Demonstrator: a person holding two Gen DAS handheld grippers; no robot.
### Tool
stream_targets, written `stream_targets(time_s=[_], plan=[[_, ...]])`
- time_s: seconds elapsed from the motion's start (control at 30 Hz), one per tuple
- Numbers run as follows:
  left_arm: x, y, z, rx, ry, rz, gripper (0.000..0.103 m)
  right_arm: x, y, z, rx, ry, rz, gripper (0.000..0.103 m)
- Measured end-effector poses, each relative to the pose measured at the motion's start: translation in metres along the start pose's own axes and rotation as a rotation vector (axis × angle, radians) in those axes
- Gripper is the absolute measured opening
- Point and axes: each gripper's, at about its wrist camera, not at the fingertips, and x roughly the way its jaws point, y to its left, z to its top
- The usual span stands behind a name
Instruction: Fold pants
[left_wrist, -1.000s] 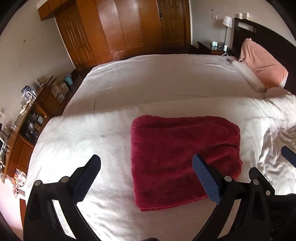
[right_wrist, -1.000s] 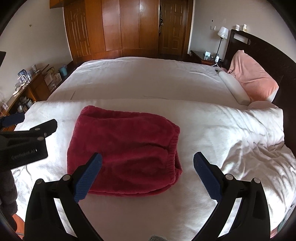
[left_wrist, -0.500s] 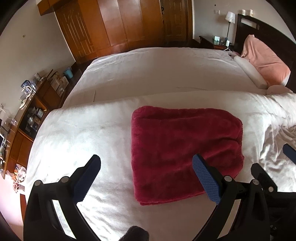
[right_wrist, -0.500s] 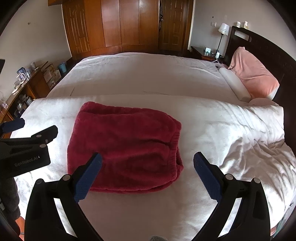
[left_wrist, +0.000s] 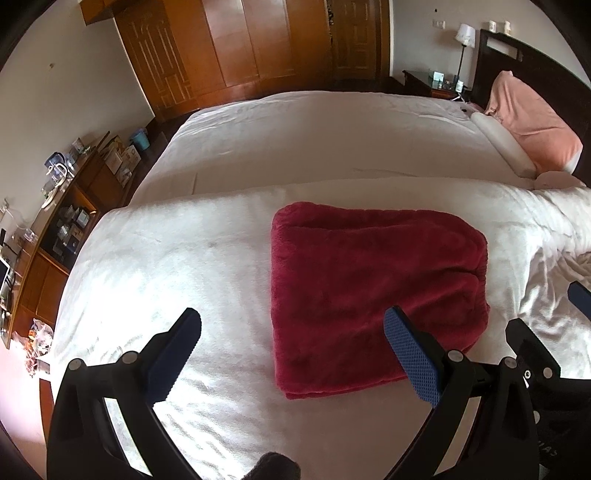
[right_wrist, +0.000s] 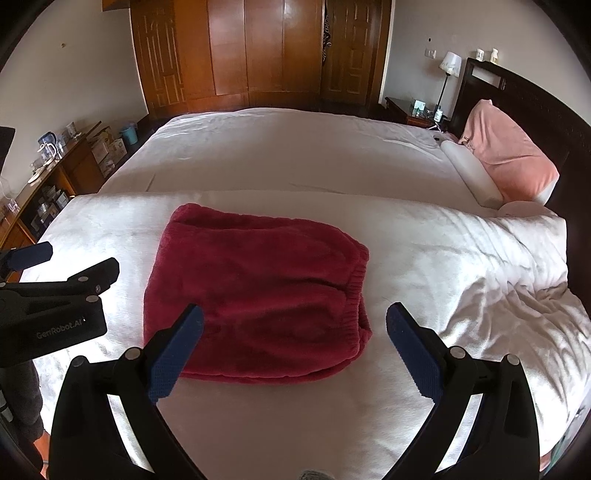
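Pants (right_wrist: 258, 299) sit folded in a neat red bundle on the bed (right_wrist: 424, 258). Both grippers, left gripper (left_wrist: 291, 347) and right gripper (right_wrist: 295, 343), have backed off slightly since 1 second ago, spread wide, holding nothing. Looks basically done.

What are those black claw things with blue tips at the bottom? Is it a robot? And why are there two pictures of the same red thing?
It is not a robot. A person holds a gripper in each hand, like big tongs. Each gripper carries a small camera that looks out along its two fingers, so there are two pictures: one from the left gripper and one from the right gripper. Both are open and hold nothing. The red thing is a pair of fluffy pants, folded into a neat pile on the white blanket of a bed. At the far end, a pink pillow leans on the dark headboard.
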Motion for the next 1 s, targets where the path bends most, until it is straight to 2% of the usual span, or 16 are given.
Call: stream_targets(time_s=[1.0], plan=[[0.004,0.015,-0.001,-0.030,0.010,0.007,0.098,0.002,0.018,0.004,-0.034,0.003,0.007,0.100]])
